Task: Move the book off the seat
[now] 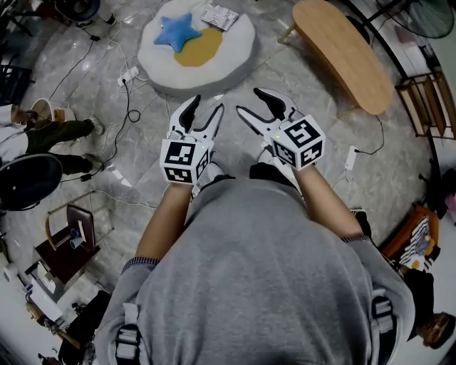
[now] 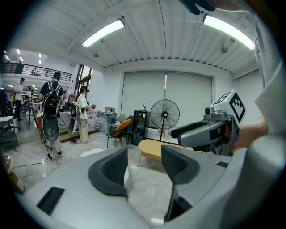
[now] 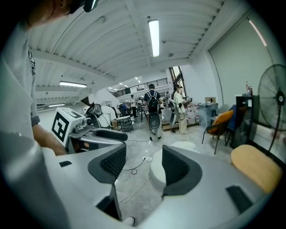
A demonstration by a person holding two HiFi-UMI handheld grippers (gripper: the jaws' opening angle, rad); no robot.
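Round seat point(image 1: 235, 57) lies far centre on the floor. On it: star-shaped cushion point(image 1: 177, 32) left of centre, book point(image 1: 219, 14) at the far edge. Bench point(image 1: 342, 50) stands right of the seat, apart. Cables point(image 1: 128, 107) run left of it. Left gripper point(image 1: 206, 107) and right gripper point(image 1: 251, 101) sit side by side on its near side.

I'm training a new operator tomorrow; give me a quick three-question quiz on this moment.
1. True or false: the left gripper and the right gripper both have their jaws apart with nothing between them.
2. The book lies on: A) the wooden bench, B) the round white seat, C) the floor.
3. Fill in: the blue object on the seat is shaped like a ___.
Key: 1 true; 2 B; 3 star.
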